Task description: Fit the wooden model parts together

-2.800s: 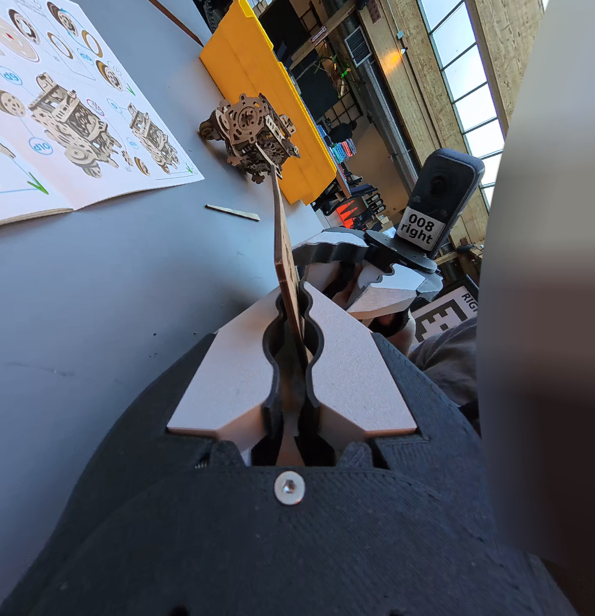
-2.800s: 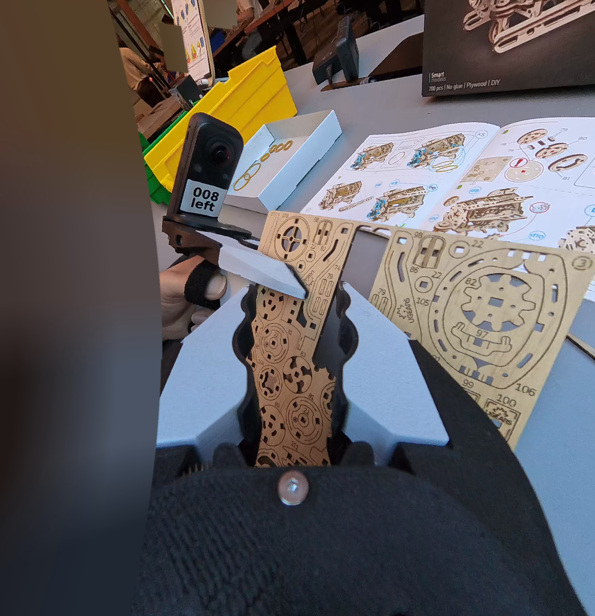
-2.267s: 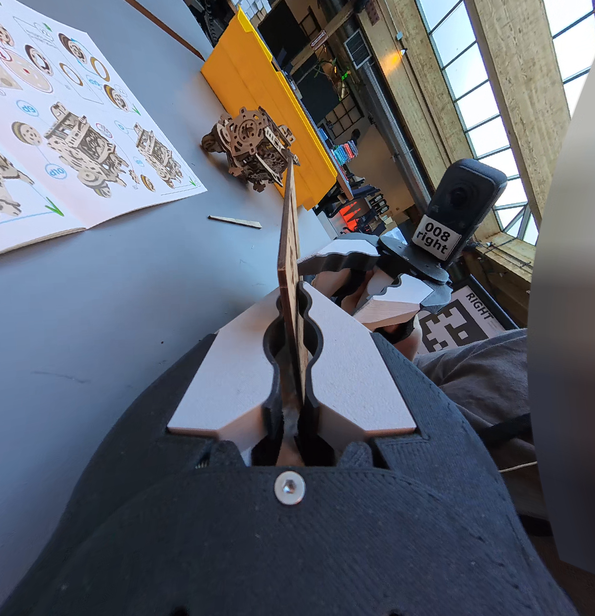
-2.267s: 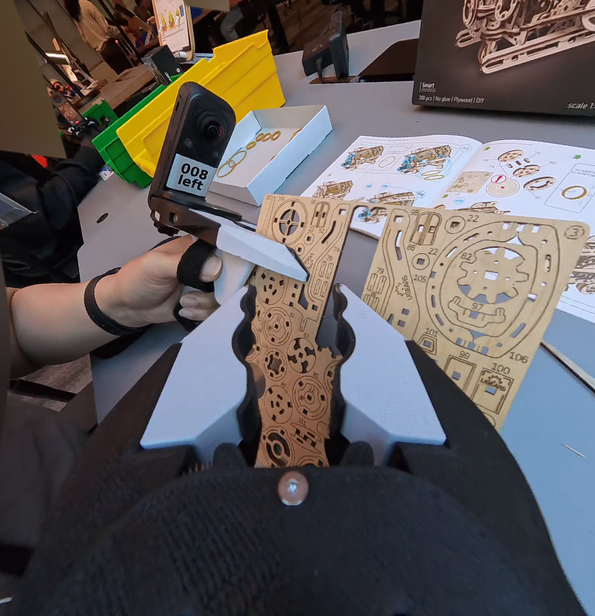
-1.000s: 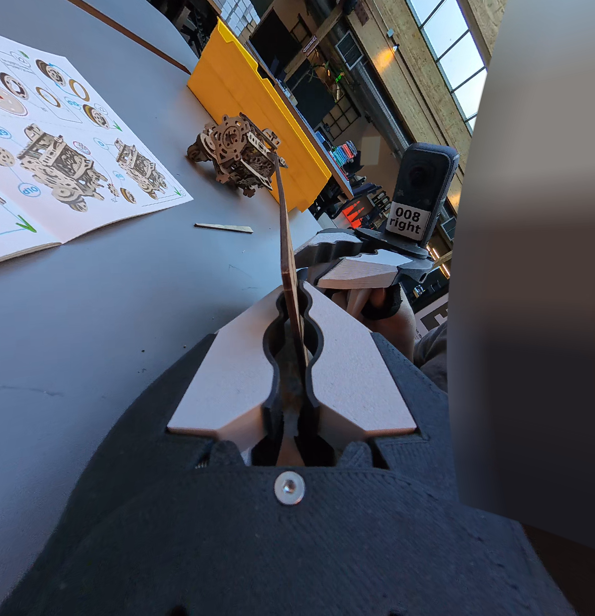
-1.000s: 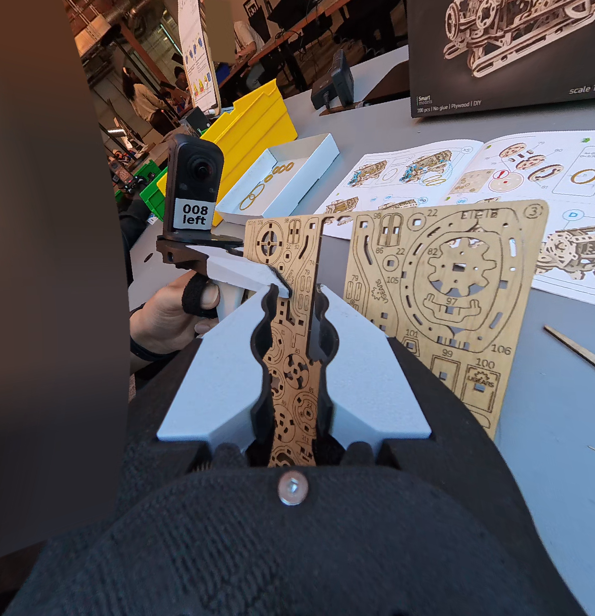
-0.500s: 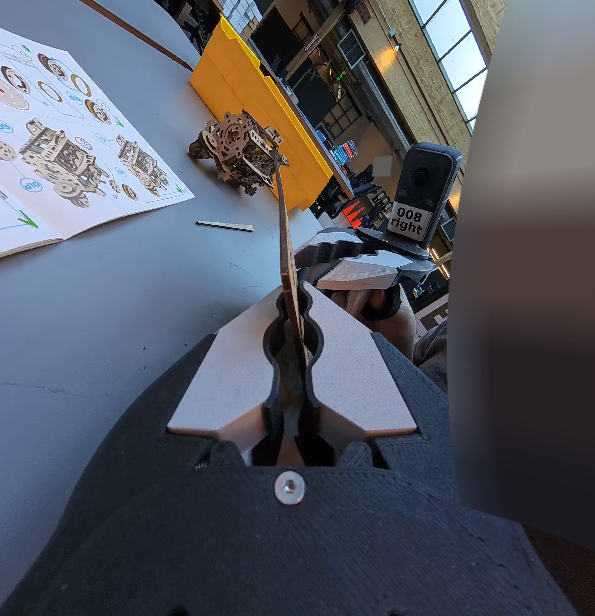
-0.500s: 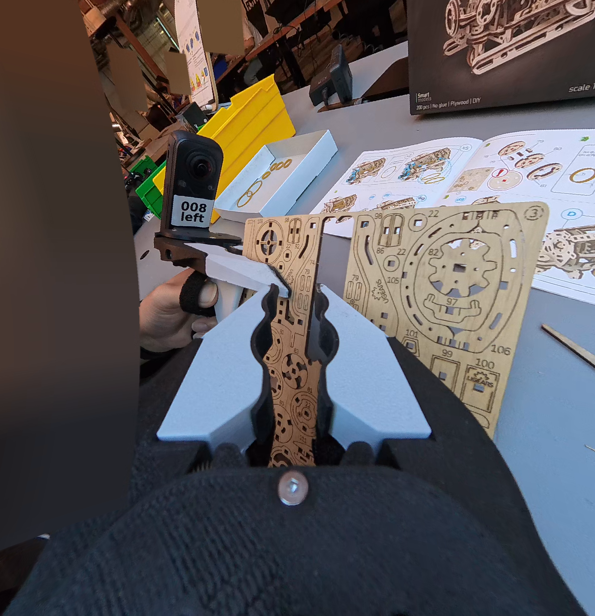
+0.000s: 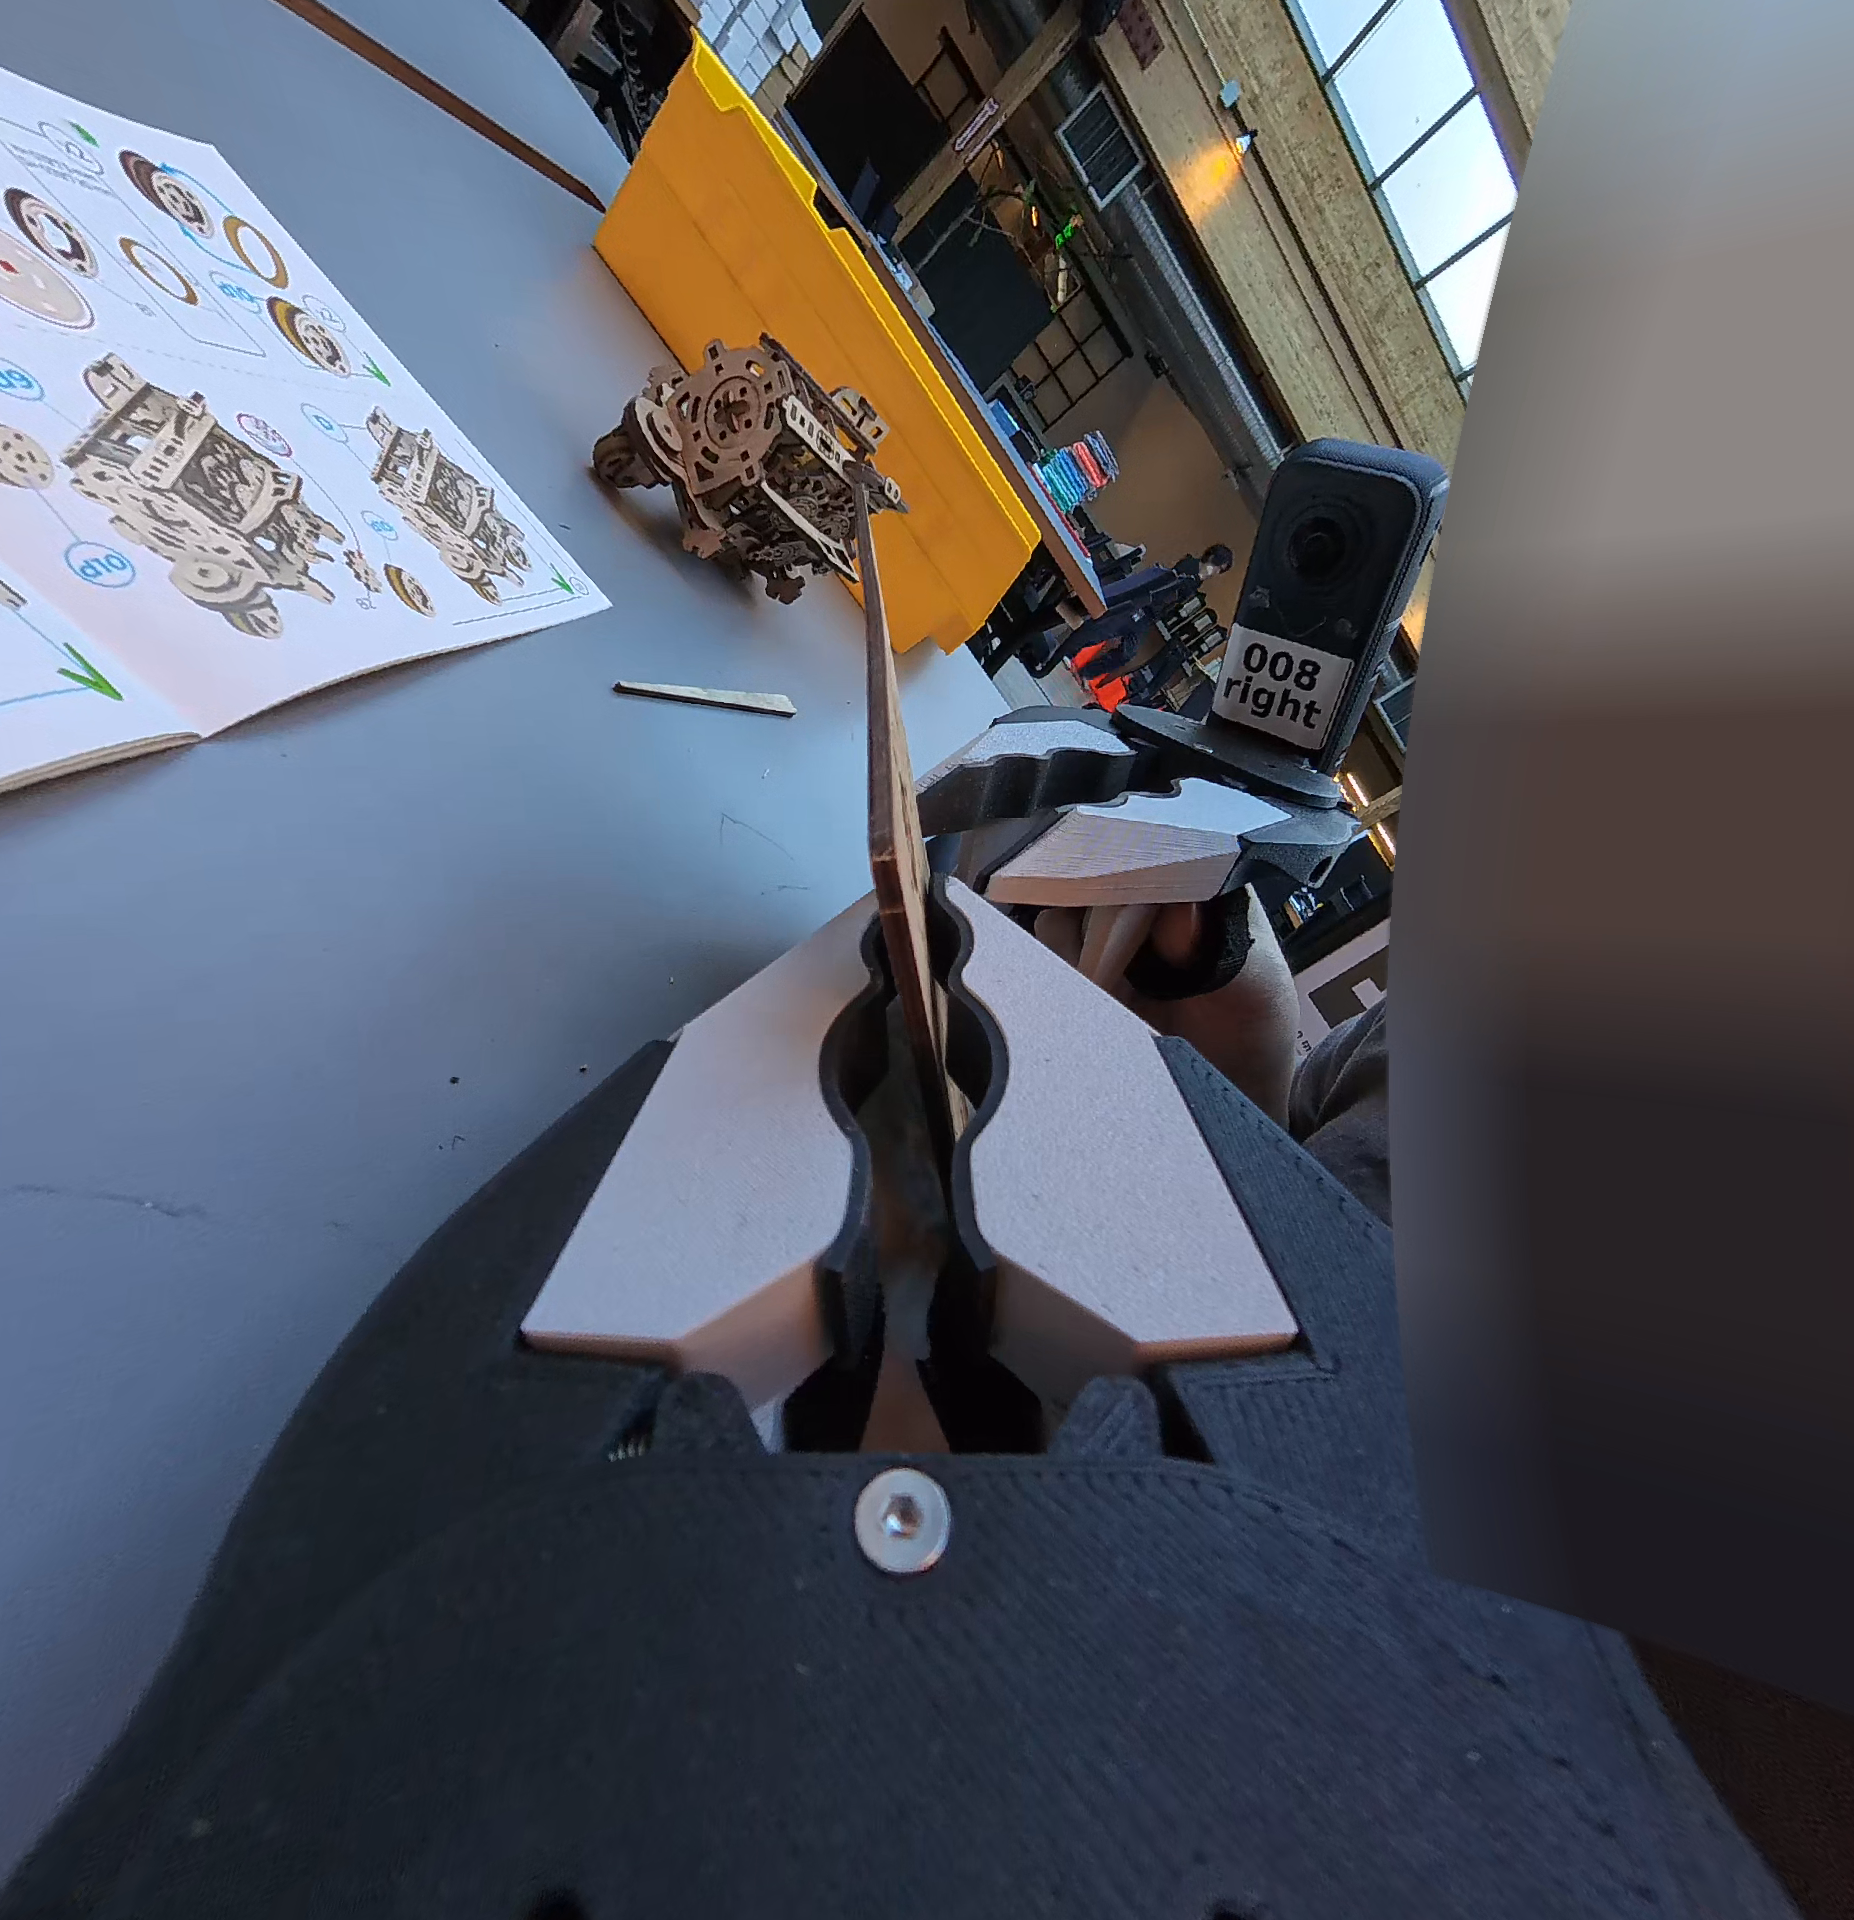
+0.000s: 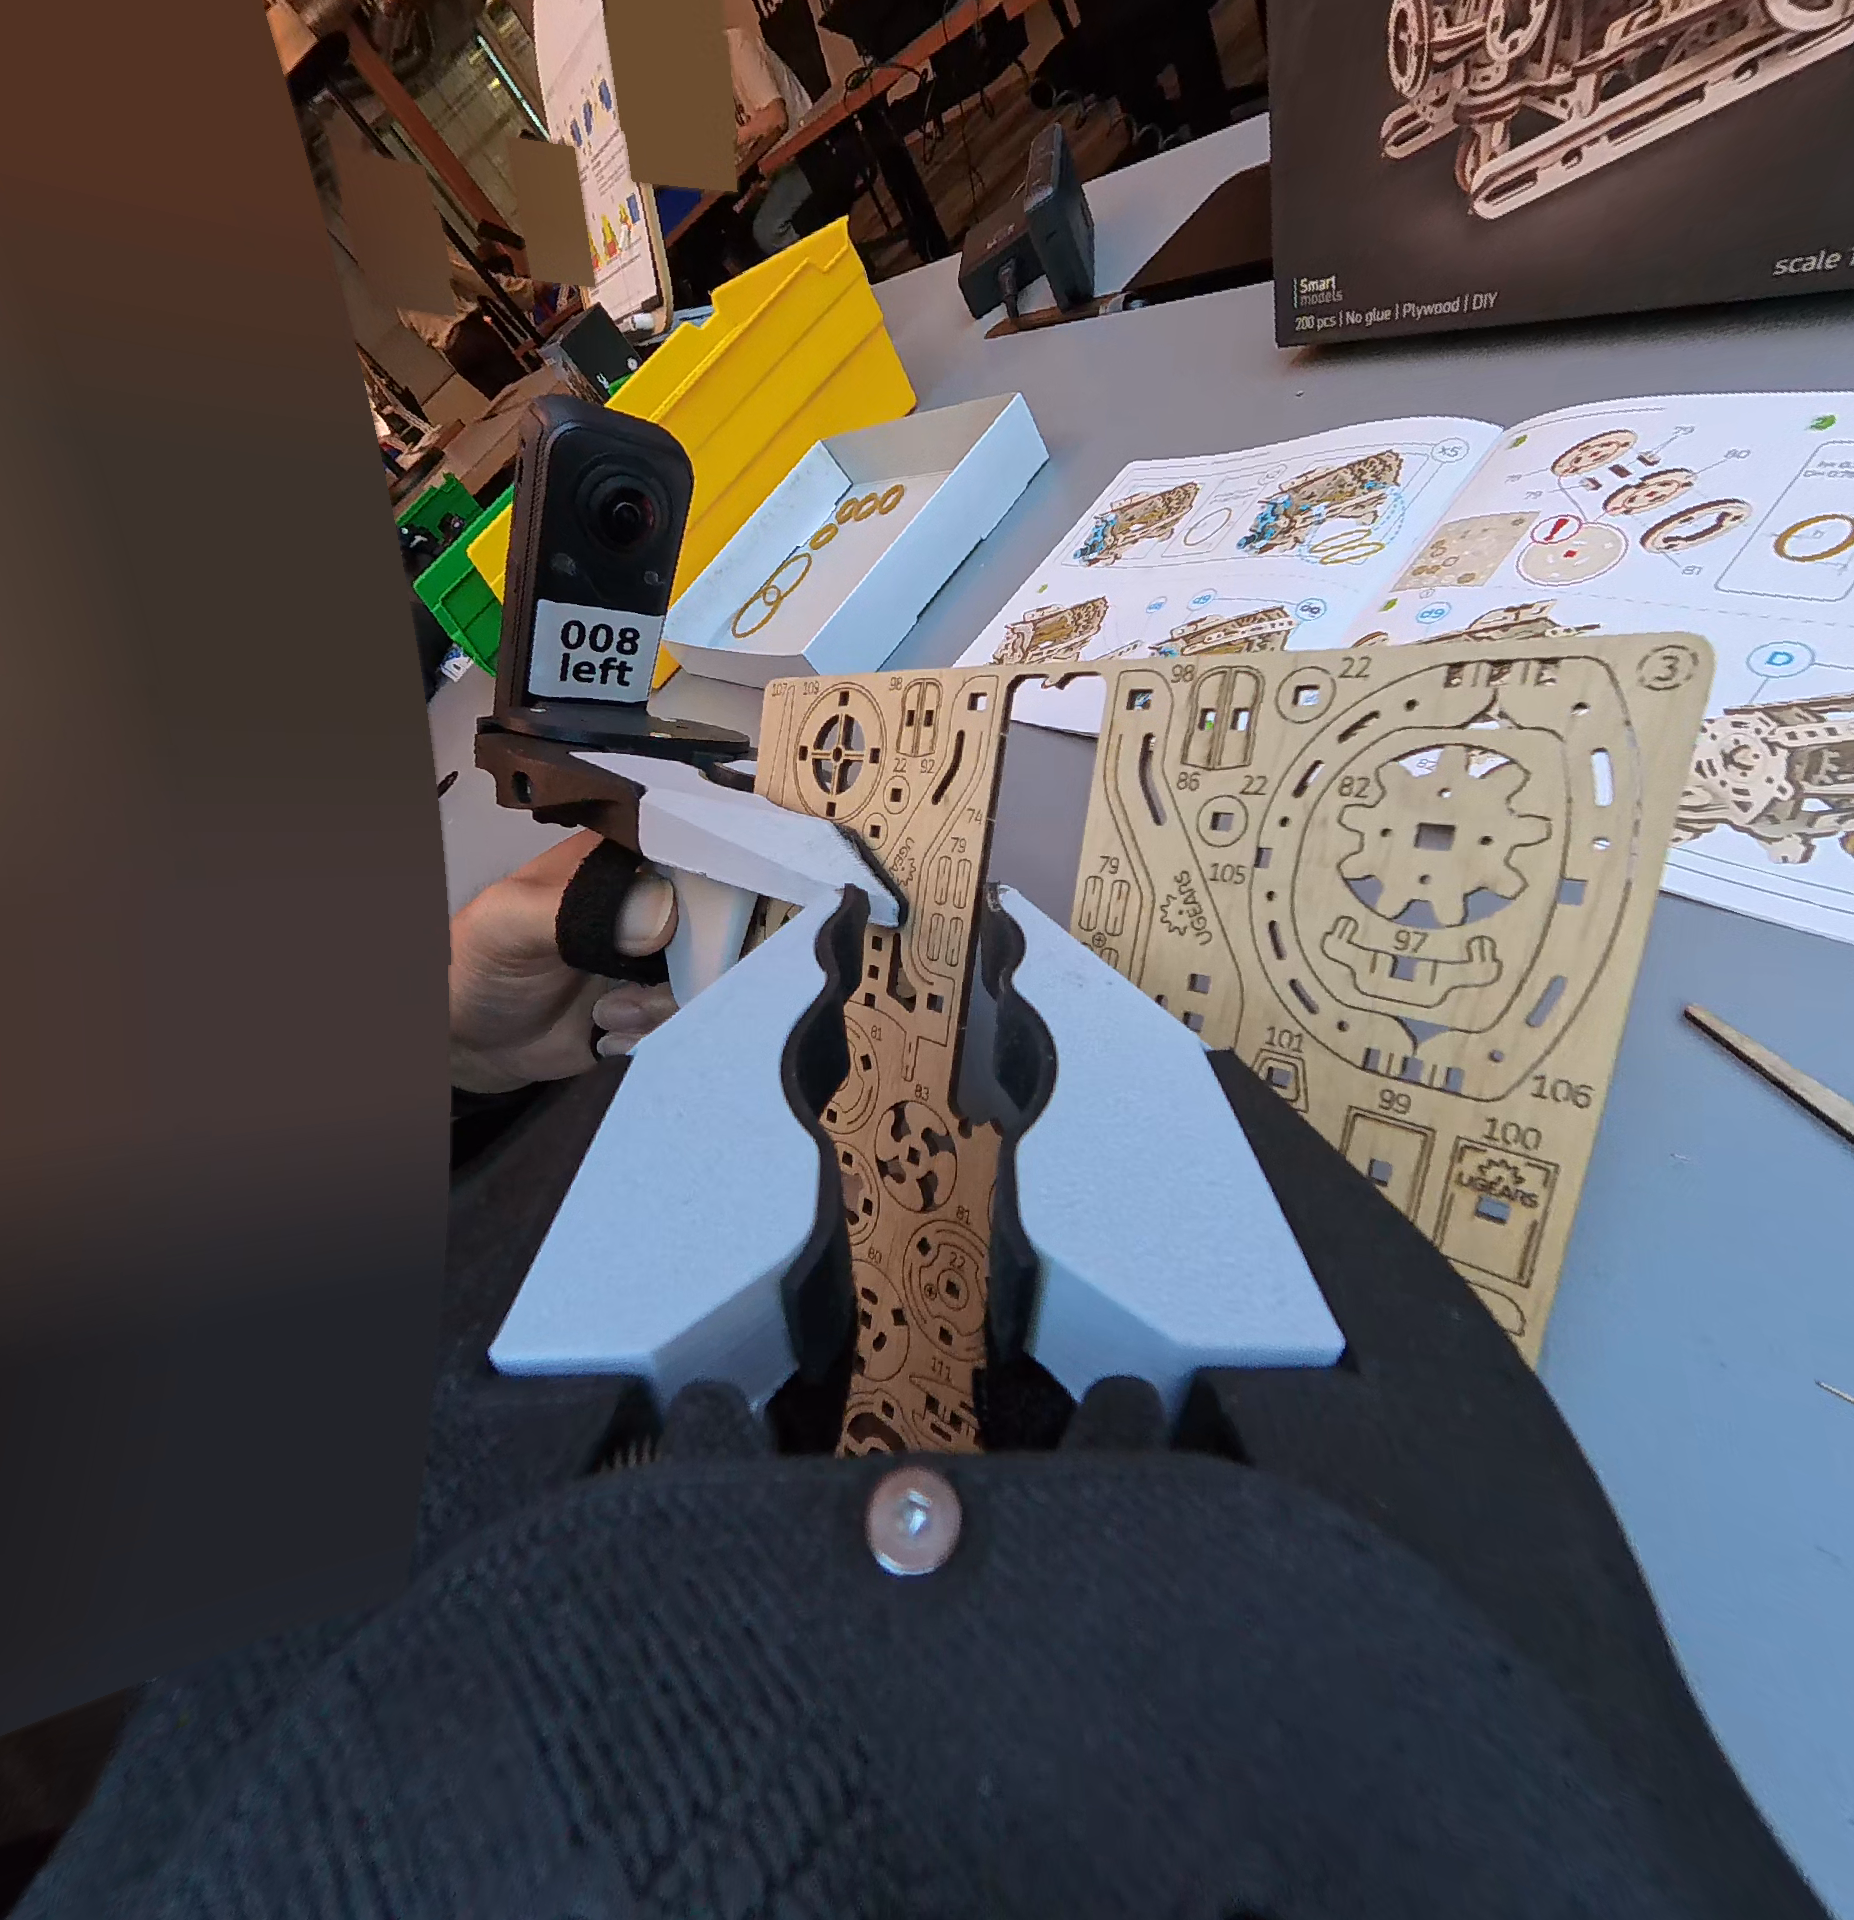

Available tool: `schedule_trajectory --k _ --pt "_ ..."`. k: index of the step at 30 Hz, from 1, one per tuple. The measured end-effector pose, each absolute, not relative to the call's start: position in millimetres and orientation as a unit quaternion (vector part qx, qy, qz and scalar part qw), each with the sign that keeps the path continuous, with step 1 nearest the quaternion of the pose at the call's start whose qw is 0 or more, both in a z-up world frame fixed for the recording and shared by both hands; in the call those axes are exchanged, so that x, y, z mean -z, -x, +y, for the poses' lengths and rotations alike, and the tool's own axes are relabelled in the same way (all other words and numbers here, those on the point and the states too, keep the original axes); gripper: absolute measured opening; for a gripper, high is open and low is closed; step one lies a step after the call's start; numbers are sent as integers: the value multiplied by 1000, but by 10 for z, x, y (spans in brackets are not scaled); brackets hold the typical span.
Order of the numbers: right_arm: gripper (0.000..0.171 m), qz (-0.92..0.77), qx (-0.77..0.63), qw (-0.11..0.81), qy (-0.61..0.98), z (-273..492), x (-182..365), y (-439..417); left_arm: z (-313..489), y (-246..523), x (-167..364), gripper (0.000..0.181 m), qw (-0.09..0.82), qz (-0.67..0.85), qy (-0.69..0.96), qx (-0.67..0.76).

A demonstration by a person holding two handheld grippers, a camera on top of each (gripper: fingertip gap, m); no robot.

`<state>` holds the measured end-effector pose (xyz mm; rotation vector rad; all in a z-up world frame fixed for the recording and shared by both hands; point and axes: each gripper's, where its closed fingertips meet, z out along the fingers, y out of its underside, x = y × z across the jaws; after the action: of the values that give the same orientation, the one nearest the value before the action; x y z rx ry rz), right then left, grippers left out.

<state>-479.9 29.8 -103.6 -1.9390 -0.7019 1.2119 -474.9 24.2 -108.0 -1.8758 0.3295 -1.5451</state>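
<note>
The plywood sheet (image 10: pixel 1349 894) of laser-cut parts stands upright on edge on the grey bench (image 10: pixel 1733 1299), its face covered in burnt-in part numbers and a small maker's mark. The left gripper (image 9: pixel 907 914) has its fingers clenched on the sheet's near edge, so the left wrist view shows the sheet only as a thin dark edge (image 9: pixel 887 748). The right gripper (image 10: pixel 918 909) is closed on the sheet's narrow left strip; only this view shows the cut-out gear and slots.

Each gripper carries a small black camera with a white printed sticker, seen from the other's view (image 9: pixel 1318 613) (image 10: pixel 596 561).

Behind lie an open instruction booklet (image 10: pixel 1422 520), a white tray (image 10: pixel 964 488) holding thin rings, a yellow bin (image 10: pixel 788 353) and the dark kit box (image 10: pixel 1567 156) with printed lettering. Only the left wrist view shows the half-built wooden model (image 9: pixel 746 468) and a loose wooden sliver (image 9: pixel 705 698) beside it.
</note>
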Motion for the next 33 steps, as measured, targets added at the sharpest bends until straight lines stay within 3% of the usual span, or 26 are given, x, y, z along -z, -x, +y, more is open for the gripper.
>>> schedule_trajectory --k 27,33 --pt "21 -274 -468 363 758 301 1059 4802 246 4745 1102 1 334 125 722 593" --pt "33 -281 -472 353 757 262 1065 4826 263 4756 1131 1 309 101 717 617"
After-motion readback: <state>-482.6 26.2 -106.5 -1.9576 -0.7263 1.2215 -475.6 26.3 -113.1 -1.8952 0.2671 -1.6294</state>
